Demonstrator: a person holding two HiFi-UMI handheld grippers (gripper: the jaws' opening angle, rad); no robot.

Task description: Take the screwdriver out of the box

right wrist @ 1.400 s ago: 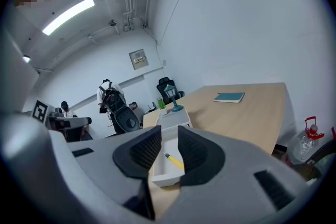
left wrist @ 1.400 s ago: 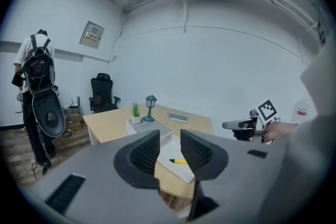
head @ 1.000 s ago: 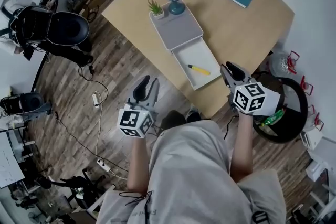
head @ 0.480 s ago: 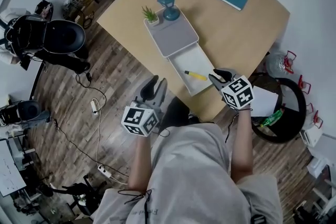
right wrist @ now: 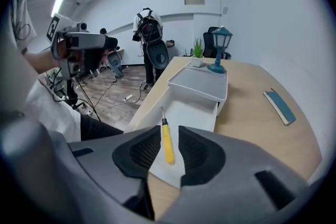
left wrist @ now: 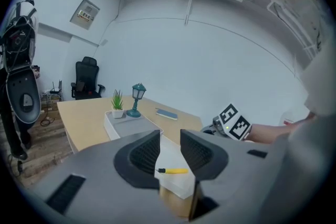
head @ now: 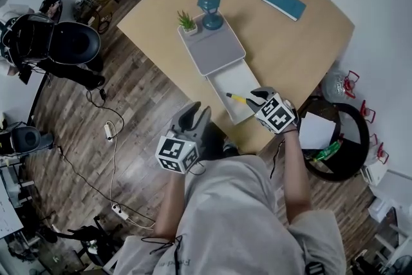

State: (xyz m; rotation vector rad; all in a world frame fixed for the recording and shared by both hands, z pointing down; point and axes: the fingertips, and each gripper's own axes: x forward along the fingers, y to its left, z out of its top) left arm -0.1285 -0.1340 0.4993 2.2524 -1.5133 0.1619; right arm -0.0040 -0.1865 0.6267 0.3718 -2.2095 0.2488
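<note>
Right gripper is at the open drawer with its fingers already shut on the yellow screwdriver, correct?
No. The right gripper is at the open drawer, but its fingers stand apart; the yellow screwdriver lies loose in the drawer, in line with the gap. The right gripper view shows this.

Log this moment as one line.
right claw: open, just widened, aimed at screwdriver | screwdriver: in box | left claw: open, empty

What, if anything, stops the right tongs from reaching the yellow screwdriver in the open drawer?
Nothing visible, so probably yes. The open right tongs hang above the screwdriver, which lies alone in the open drawer, lined up between the jaws.
</note>
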